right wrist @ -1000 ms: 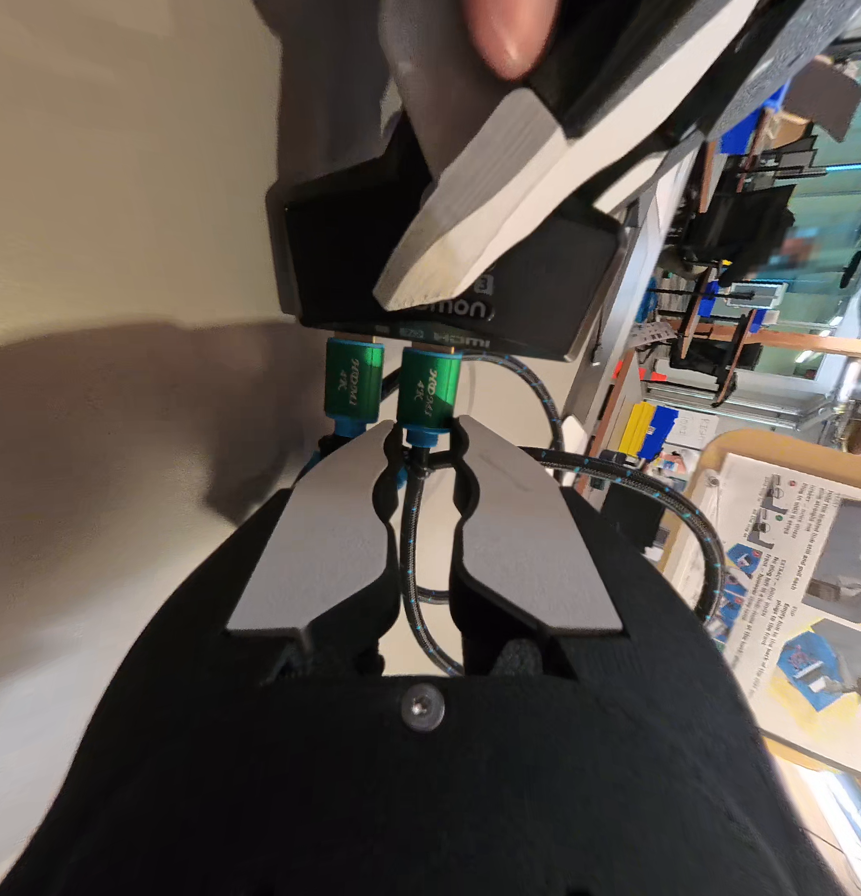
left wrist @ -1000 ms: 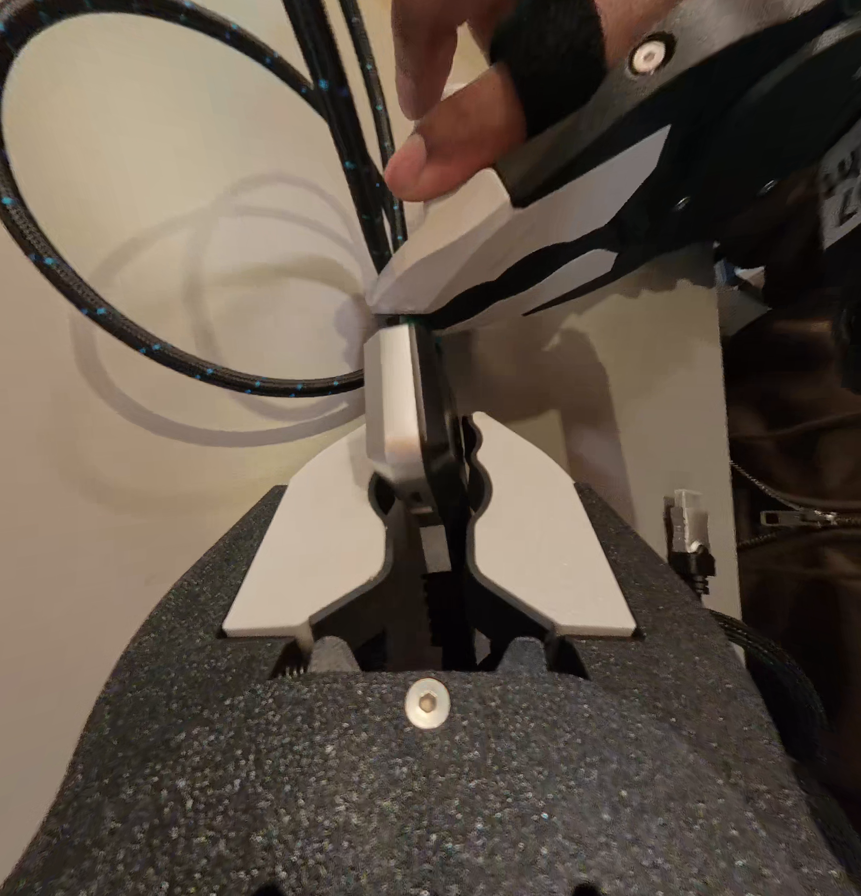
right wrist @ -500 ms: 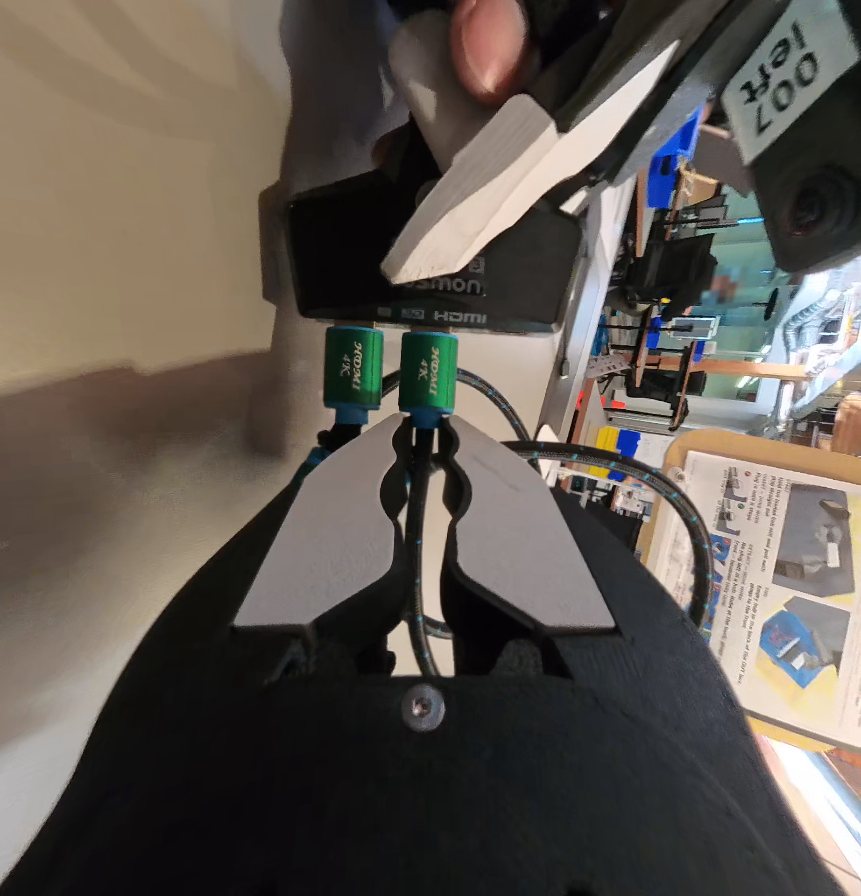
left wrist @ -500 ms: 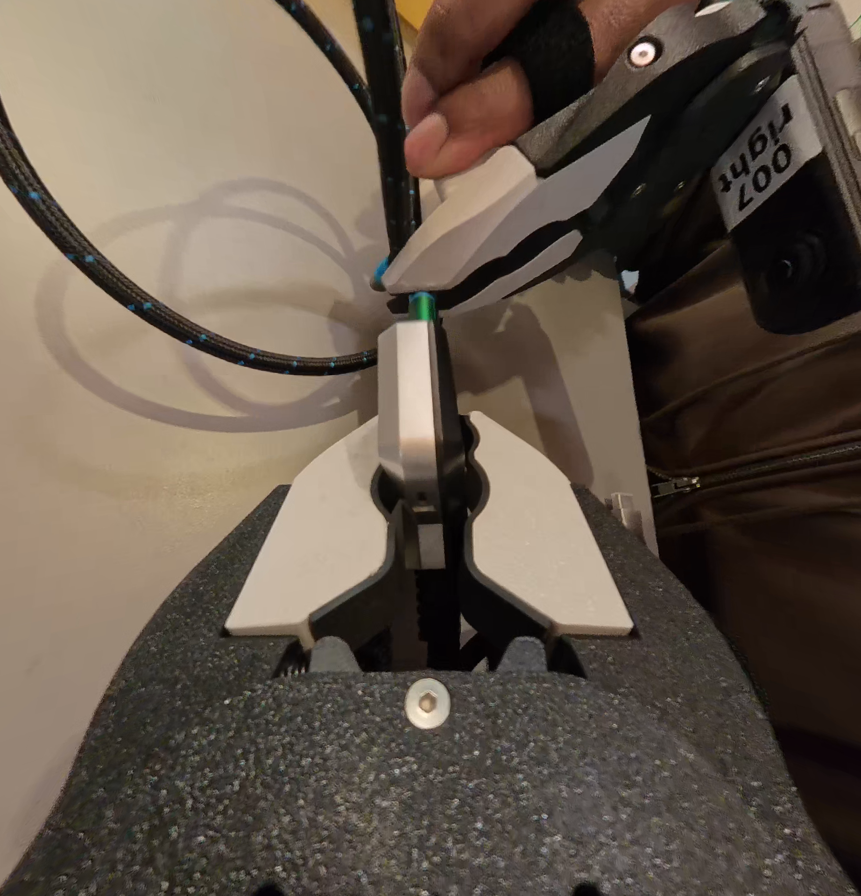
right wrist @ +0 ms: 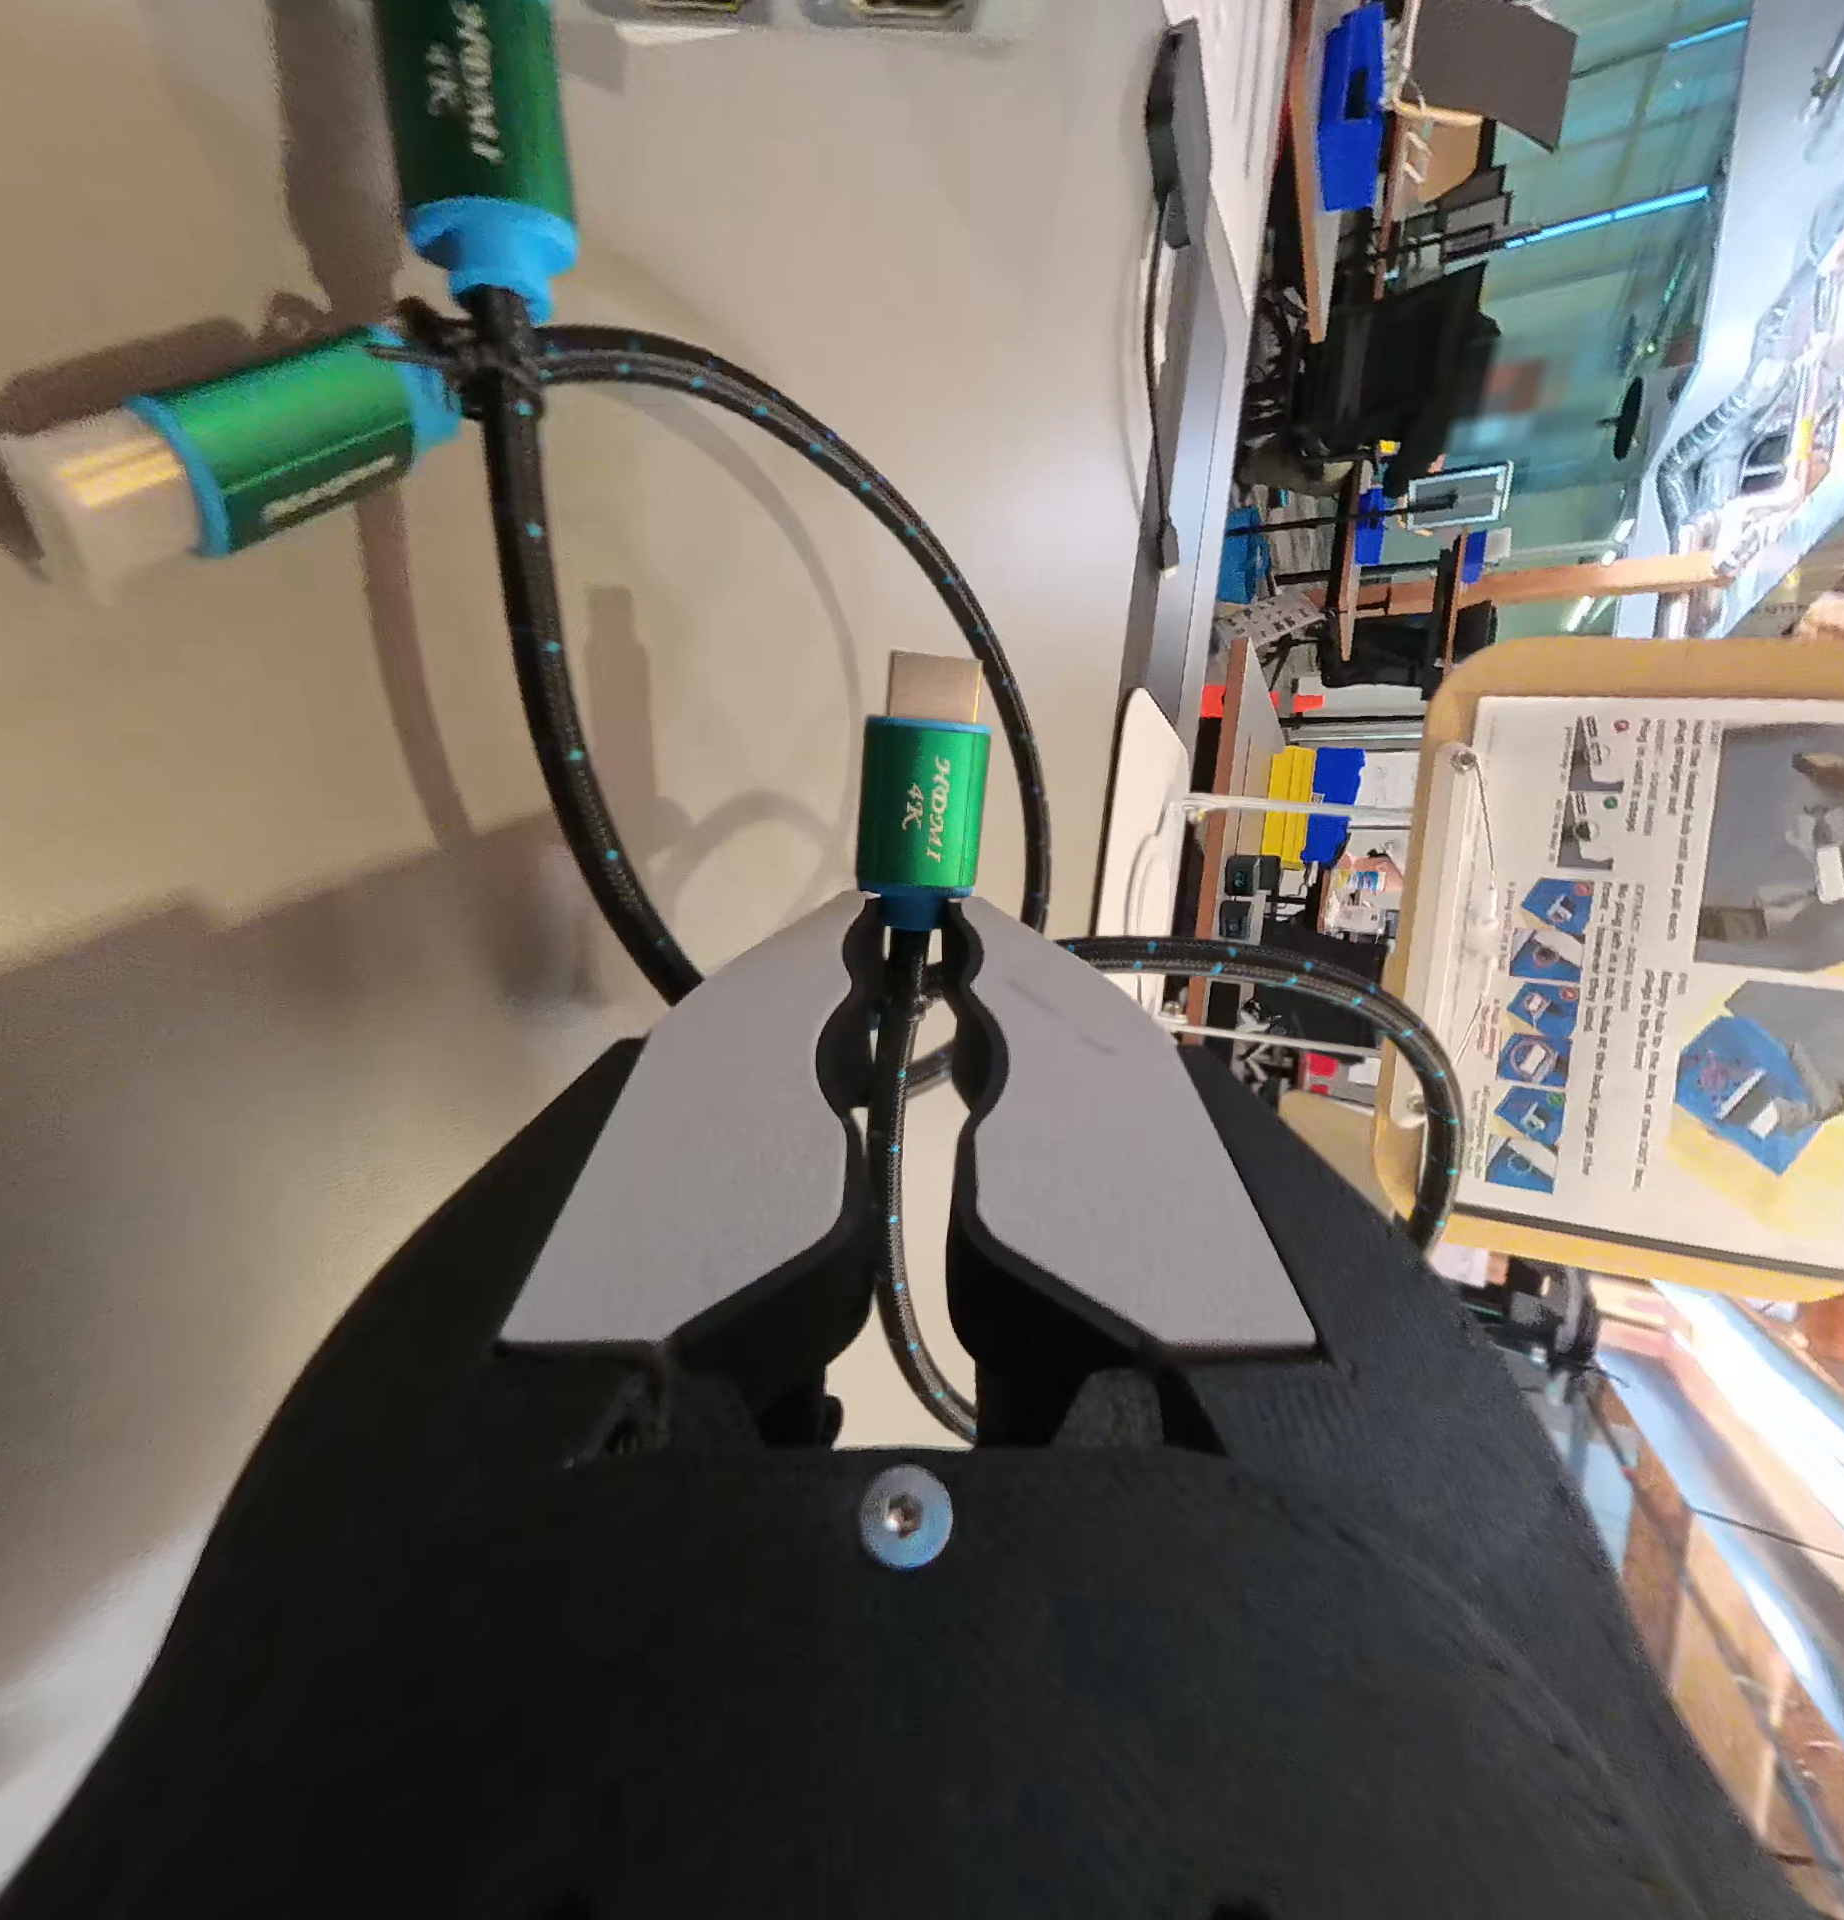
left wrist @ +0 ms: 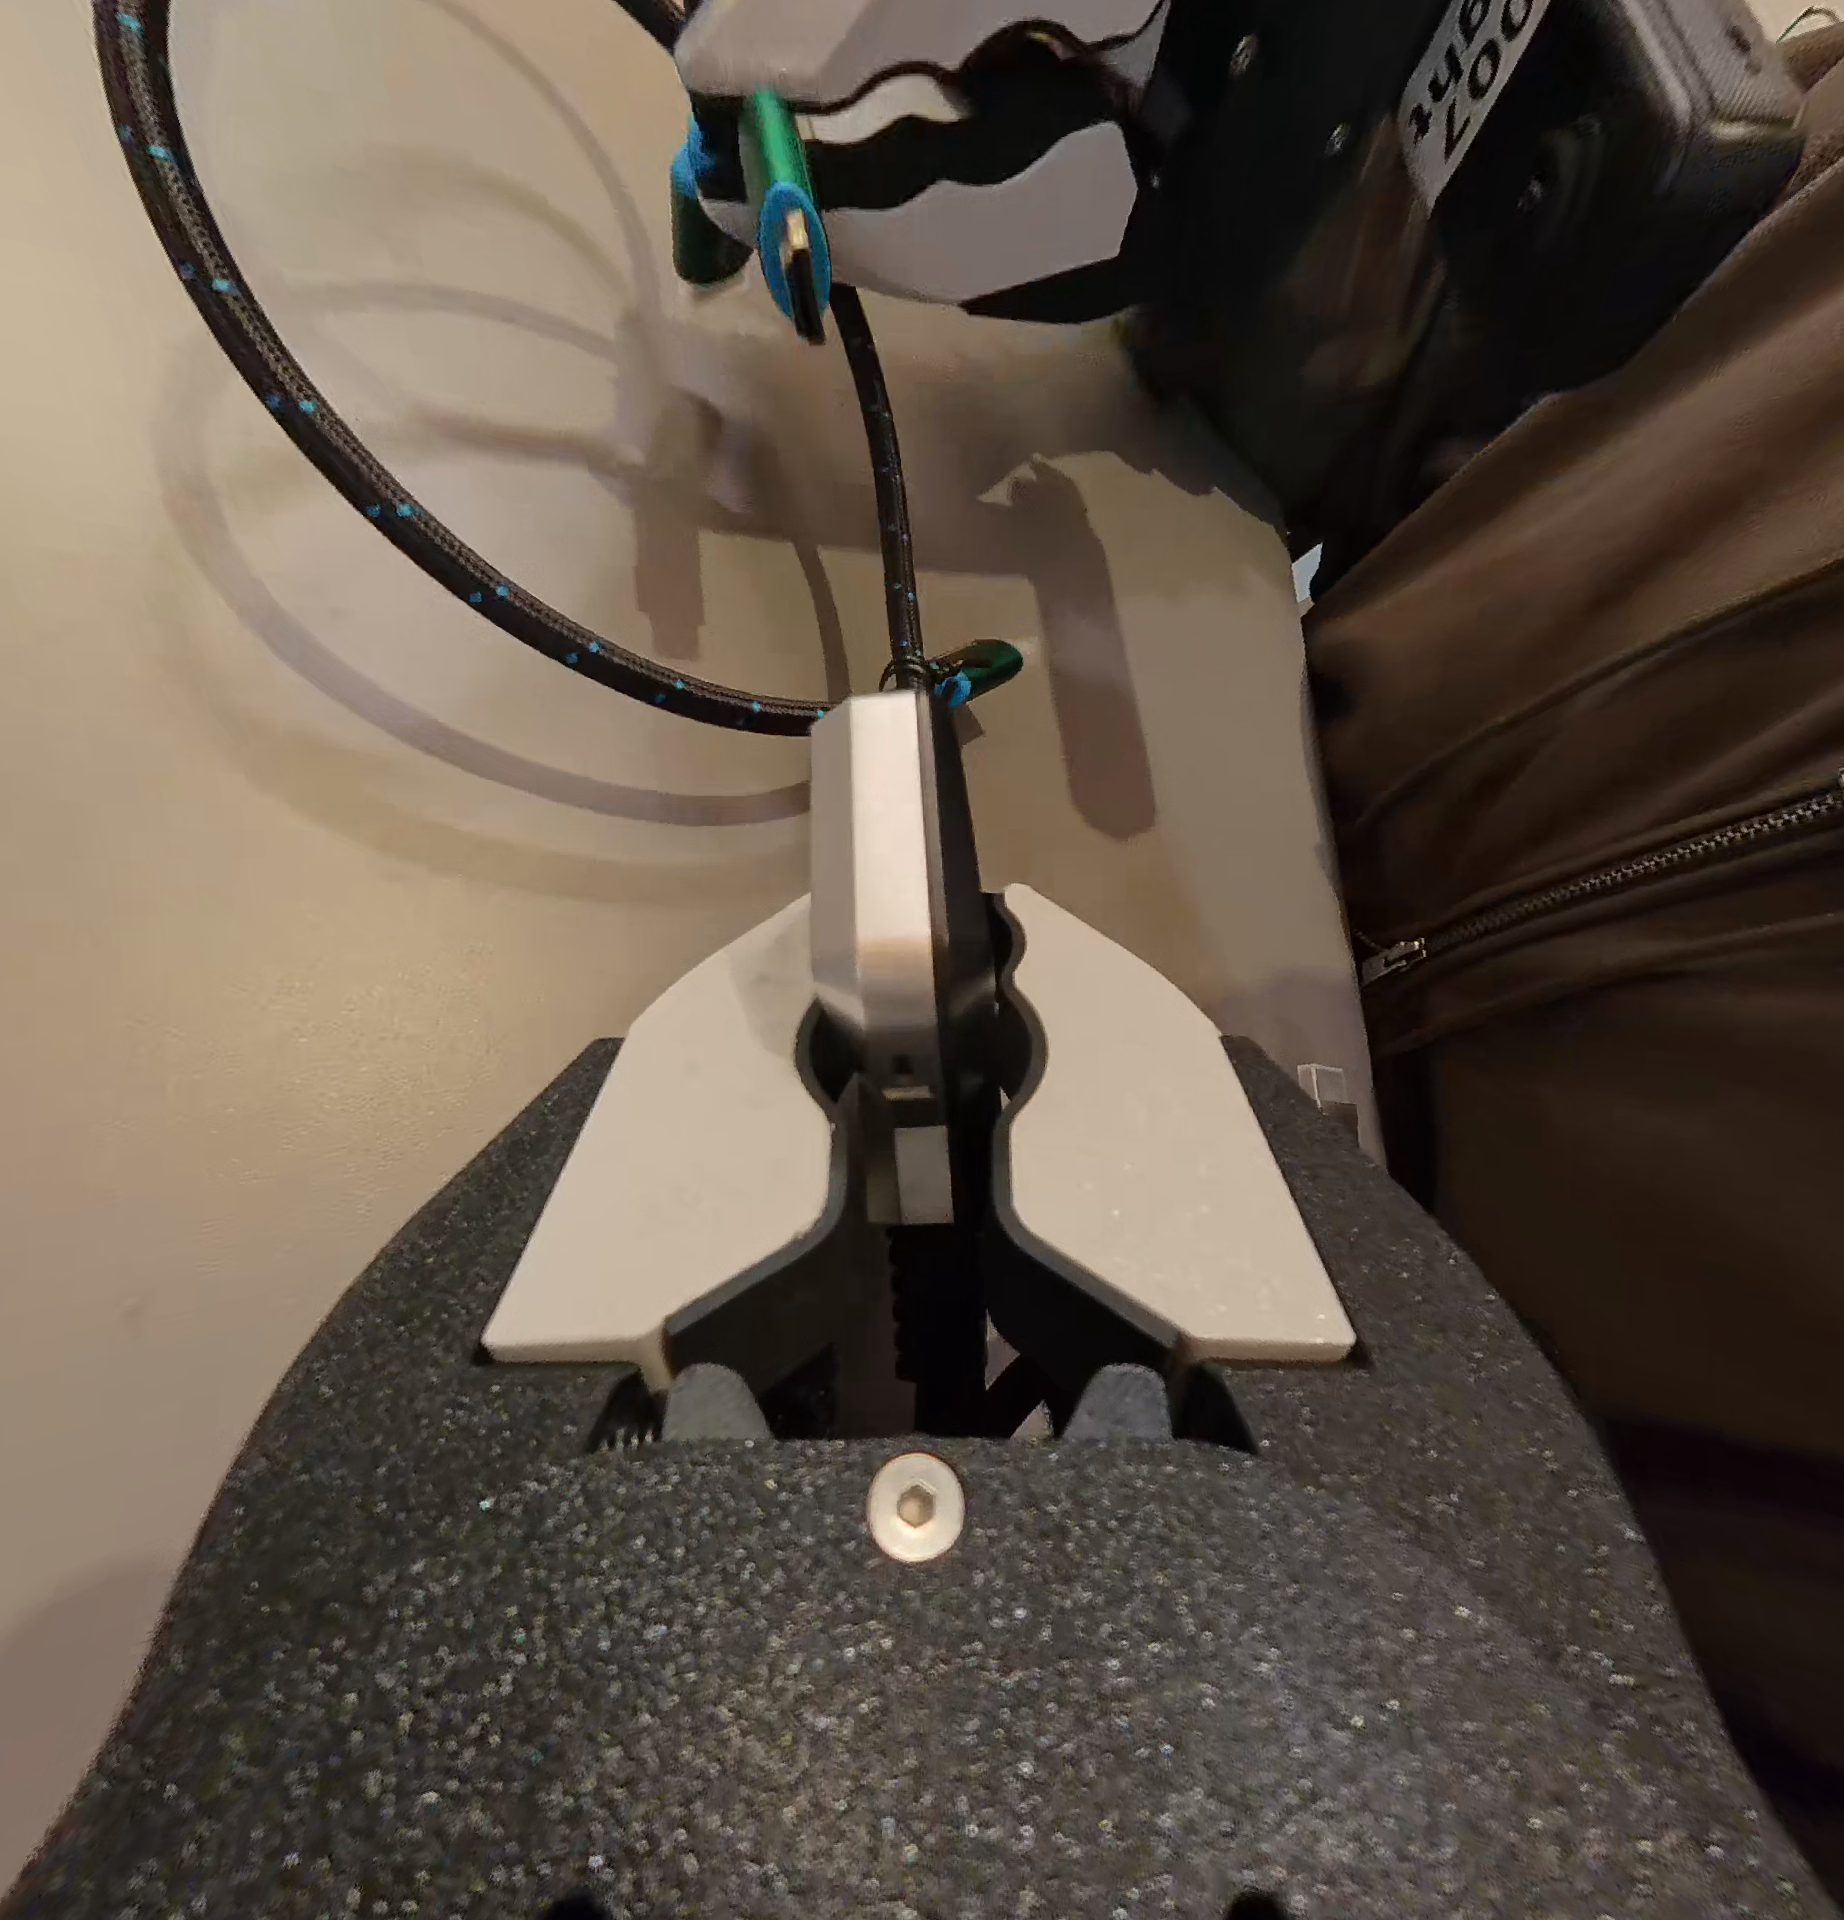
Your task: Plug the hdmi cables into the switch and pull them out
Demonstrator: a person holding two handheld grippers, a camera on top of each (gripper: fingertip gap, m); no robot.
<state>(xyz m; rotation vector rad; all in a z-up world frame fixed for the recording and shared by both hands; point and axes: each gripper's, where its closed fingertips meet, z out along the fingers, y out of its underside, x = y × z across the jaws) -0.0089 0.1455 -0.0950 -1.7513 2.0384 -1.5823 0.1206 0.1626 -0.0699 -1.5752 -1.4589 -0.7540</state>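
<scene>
Your left gripper (left wrist: 913, 935) clamps the grey-black box (left wrist: 876, 862), its ports hidden. Your right gripper (right wrist: 907, 920) pinches the green plug (right wrist: 923, 816) at its collar, centre frame; 2 more plugs blurred upper left.

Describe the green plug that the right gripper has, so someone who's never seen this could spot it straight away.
In the right wrist view, start at the right gripper at centre. The plug stands upright just past its fingertips, which pinch the blue collar and black braided cable under it. Unlike the two other green plugs at upper left, its bare metal tip points up, plugged into nothing.
</scene>
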